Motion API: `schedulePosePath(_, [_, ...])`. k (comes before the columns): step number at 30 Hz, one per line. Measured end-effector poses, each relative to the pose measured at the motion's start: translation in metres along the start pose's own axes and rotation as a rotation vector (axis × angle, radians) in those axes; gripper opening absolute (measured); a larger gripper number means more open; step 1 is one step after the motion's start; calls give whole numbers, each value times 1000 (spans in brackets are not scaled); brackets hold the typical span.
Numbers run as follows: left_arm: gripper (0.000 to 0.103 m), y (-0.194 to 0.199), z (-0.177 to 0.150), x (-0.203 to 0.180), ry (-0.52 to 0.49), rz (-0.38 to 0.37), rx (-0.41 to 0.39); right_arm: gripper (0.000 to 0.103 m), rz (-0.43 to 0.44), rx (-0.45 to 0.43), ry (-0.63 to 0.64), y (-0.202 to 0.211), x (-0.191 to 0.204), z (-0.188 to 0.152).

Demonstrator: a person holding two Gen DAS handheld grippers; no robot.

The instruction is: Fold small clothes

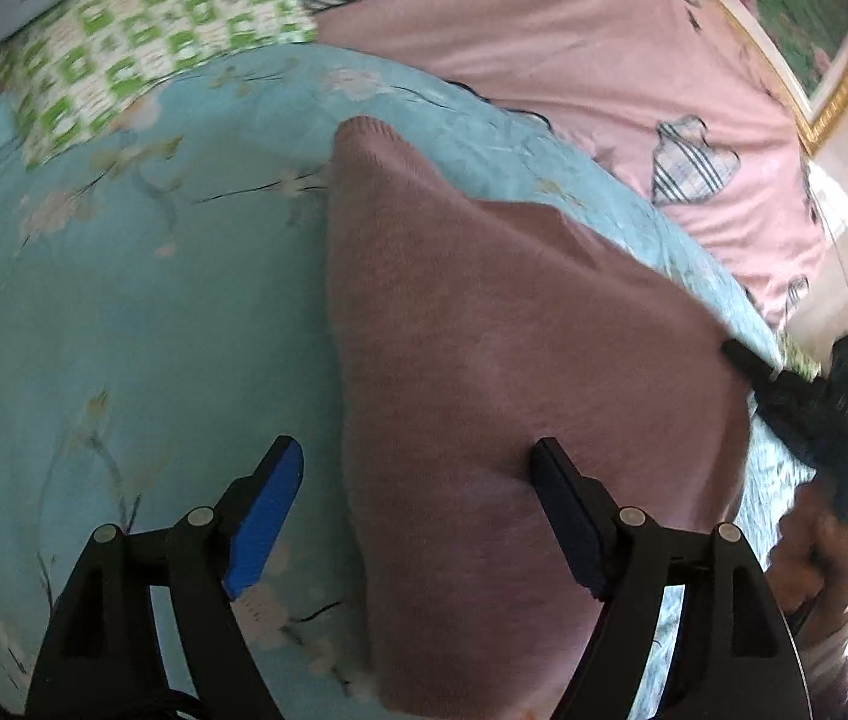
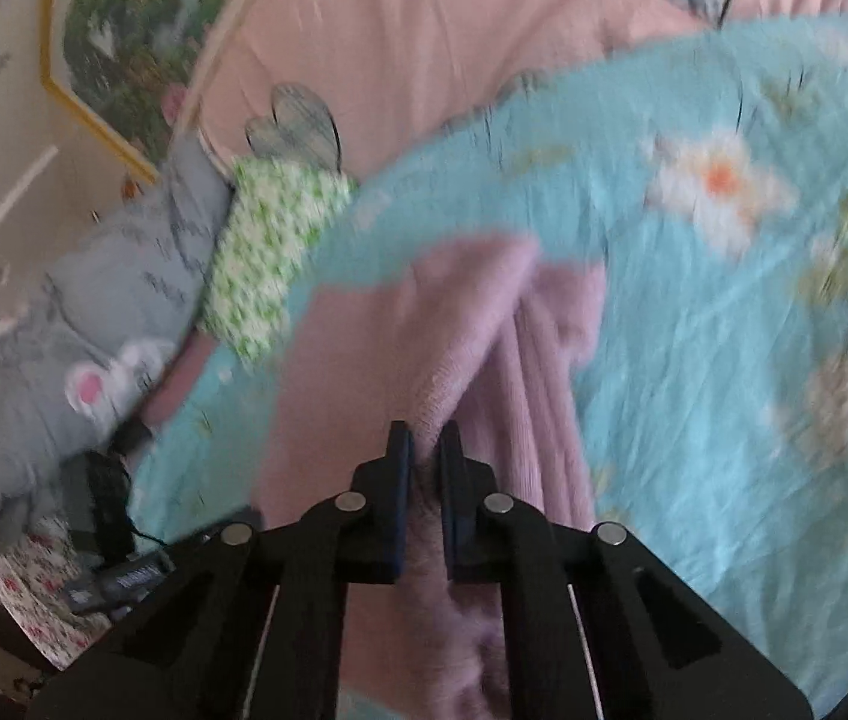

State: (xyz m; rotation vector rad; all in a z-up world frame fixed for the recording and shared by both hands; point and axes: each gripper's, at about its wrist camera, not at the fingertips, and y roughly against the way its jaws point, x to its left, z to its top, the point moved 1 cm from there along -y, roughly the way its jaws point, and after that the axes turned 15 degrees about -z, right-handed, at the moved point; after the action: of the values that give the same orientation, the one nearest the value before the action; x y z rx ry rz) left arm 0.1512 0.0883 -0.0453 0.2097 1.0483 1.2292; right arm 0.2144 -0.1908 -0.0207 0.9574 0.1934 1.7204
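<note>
1. bedding filled both views: a light blue floral quilt (image 1: 123, 312) lay over a pink sheet (image 1: 574, 60) printed with plaid hearts.
2. a framed landscape picture (image 2: 123, 42) hung on the cream wall behind the bed.
3. a green-and-white checked pillow (image 1: 147, 54) sat at the quilt's far edge, and beside it in the right wrist view lay a grey cushion (image 2: 123, 300) with a rabbit motif.
4. the mauve knitted garment (image 1: 514, 360) was spread on the blue quilt, one corner pointing toward the pillows.
5. the left gripper (image 1: 417, 516) hovered over the garment's near edge with its fingers spread wide and nothing between them.
6. the right gripper (image 2: 424, 462) had its fingers drawn narrow, pinching a bunched fold of the garment, which rose from the quilt toward the pads.
7. in the left wrist view that right gripper appeared at the garment's right edge, blurred, a hand (image 1: 814, 552) beneath it.
</note>
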Motion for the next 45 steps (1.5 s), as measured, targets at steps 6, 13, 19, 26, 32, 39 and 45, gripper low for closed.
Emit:
schedulePosePath(6, [82, -25, -16, -2, -31, 35, 61, 9, -134, 109, 68, -29, -26, -7])
schedulePosePath(13, [84, -15, -21, 15, 9, 12, 52, 21, -28, 103, -67, -22, -45, -31])
schedulePosePath(19, [83, 11, -29, 9, -19, 46, 27, 24, 10, 59, 40, 25, -32, -77])
schedulePosePath(26, [83, 12, -53, 6, -32, 67, 61, 5, -127, 78, 131, 26, -30, -92])
schedulePosePath(32, [85, -18, -66, 6, -57, 118, 94, 5, -252, 140, 145, 12, -52, -93])
schedulePosePath(39, [83, 21, -51, -5, -103, 108, 31, 20, -279, 40, 43, 40, -53, -84])
schedulePosePath(45, [80, 38, -4, -27, -168, -68, -91, 20, -121, -74, 47, 48, -15, -41])
